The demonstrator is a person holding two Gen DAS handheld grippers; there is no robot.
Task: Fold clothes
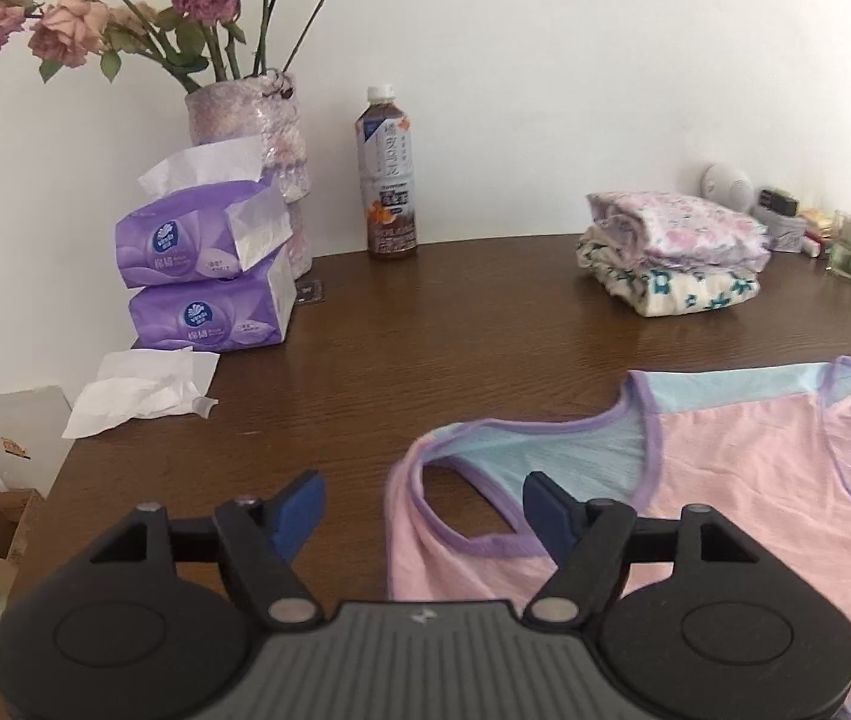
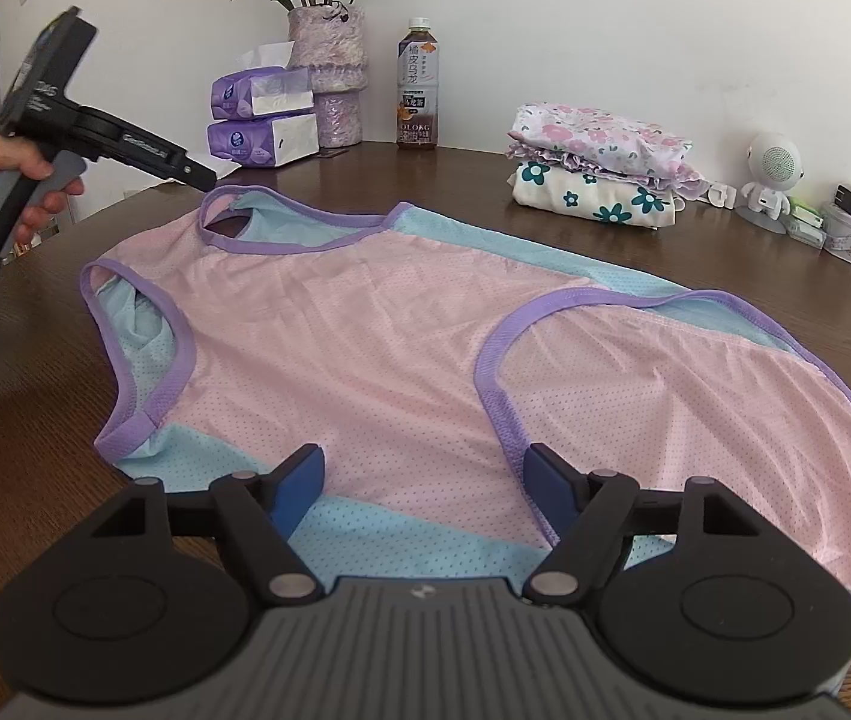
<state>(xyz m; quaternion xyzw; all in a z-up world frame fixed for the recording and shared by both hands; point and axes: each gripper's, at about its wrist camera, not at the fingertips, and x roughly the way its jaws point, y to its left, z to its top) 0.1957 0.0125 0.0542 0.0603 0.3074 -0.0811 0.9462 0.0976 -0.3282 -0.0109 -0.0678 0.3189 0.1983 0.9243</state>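
I am holding two sets of jaws over a dark wooden bench [image 2: 35, 360], and both are standing apart, gripping nothing. My left jaws [image 1: 423, 507] are hovering at the shoulder strap of a sleeveless top [image 2: 365, 348]; one blue pad is over bare wood, the other over the strap. My right jaws [image 2: 423, 483] are hanging over the top's hem edge.

The risk, as I judge it: the cloth looks thin and slippery, so my pads may be pinching only the upper layer and dragging it off the lower one. My left jaws are also sitting half off the strap, so closing here could be catching only the trim, or nothing. A wide sweep toward twelve o'clock could be knocking the tea bottle [image 2: 417, 84] or the folded stack [image 2: 599, 168].

The top is lying flat, spread across the bench's middle, from my right jaws out toward eleven o'clock. It is pink mesh with pale blue panels showing at the edges and purple binding round the neck and armholes, lightly wrinkled.
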